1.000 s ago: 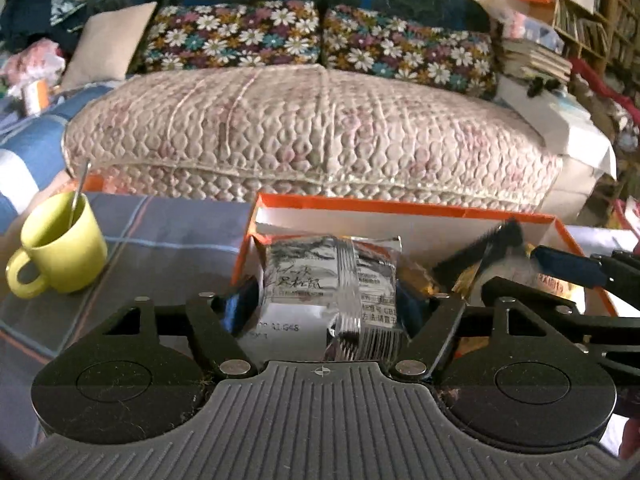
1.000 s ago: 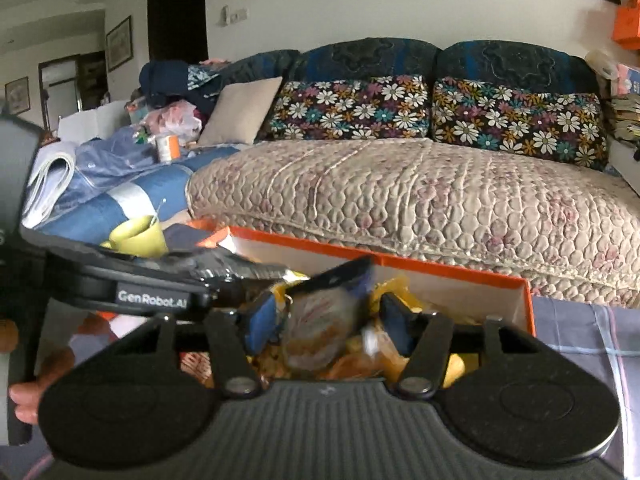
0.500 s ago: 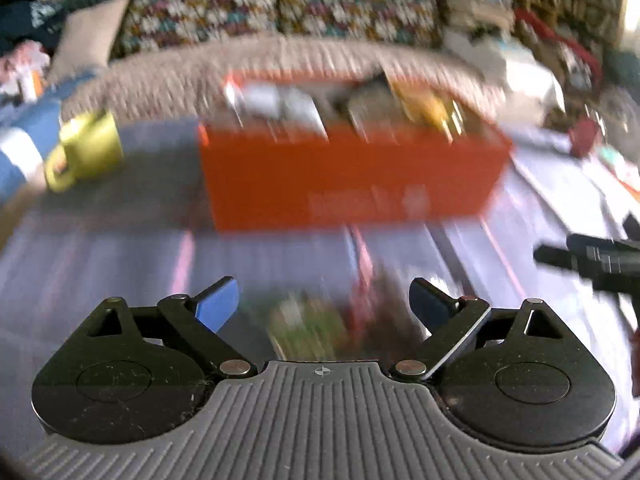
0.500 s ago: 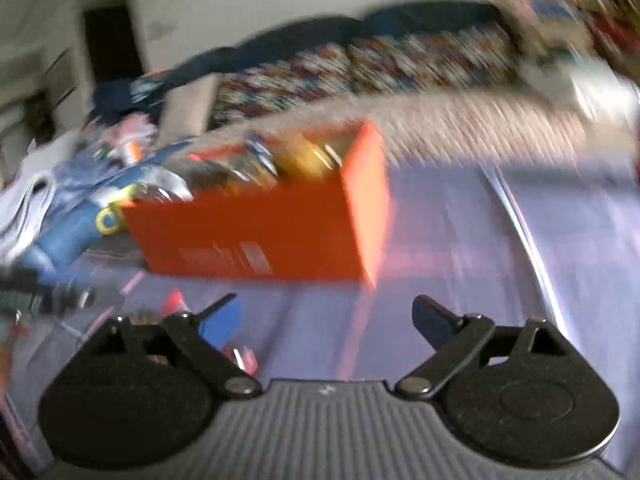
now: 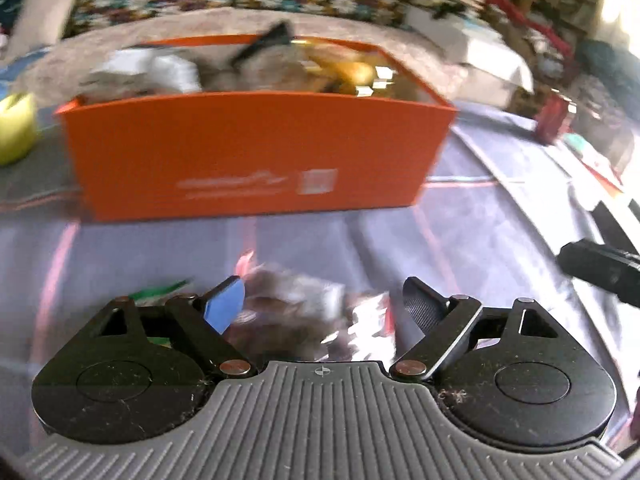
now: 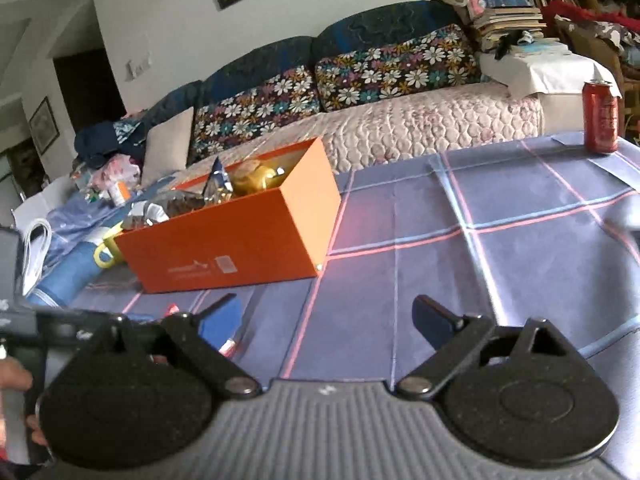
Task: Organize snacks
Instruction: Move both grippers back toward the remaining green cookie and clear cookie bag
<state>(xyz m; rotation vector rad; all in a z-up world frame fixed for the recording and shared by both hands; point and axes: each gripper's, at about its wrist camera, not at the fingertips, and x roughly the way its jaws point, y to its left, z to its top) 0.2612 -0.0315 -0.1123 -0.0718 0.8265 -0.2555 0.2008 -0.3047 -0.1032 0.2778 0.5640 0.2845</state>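
The desk (image 6: pixel 500 208), under blue checked cloth, carried an orange cardboard box (image 6: pixel 240 240) and red can (image 6: pixel 600 118) before a floral-cushioned sofa (image 6: pixel 400 120). The left tool (image 5: pixel 320 304) and right tool (image 6: pixel 324 320), having just opened, gripped nothing.

Soft daylight fills both views, with no hard shadows on the blue checked tablecloth (image 6: pixel 520 208). In the left wrist view, glare burns out the corner at two o'clock, where light pours in past the wooden bookshelves (image 5: pixel 560 4). That view is smeared by motion: the open orange cardboard box (image 5: pixel 256 160), the crinkled foil snack packets (image 5: pixel 312 304) at six o'clock and the yellow-green mug (image 5: pixel 16 132) at nine o'clock are all blurred. The right wrist view is sharper; the red drink can (image 6: pixel 600 118) at two o'clock reads crisply. Fisheye bending curves the floral-cushioned sofa (image 6: pixel 360 76) and darkens the corners.
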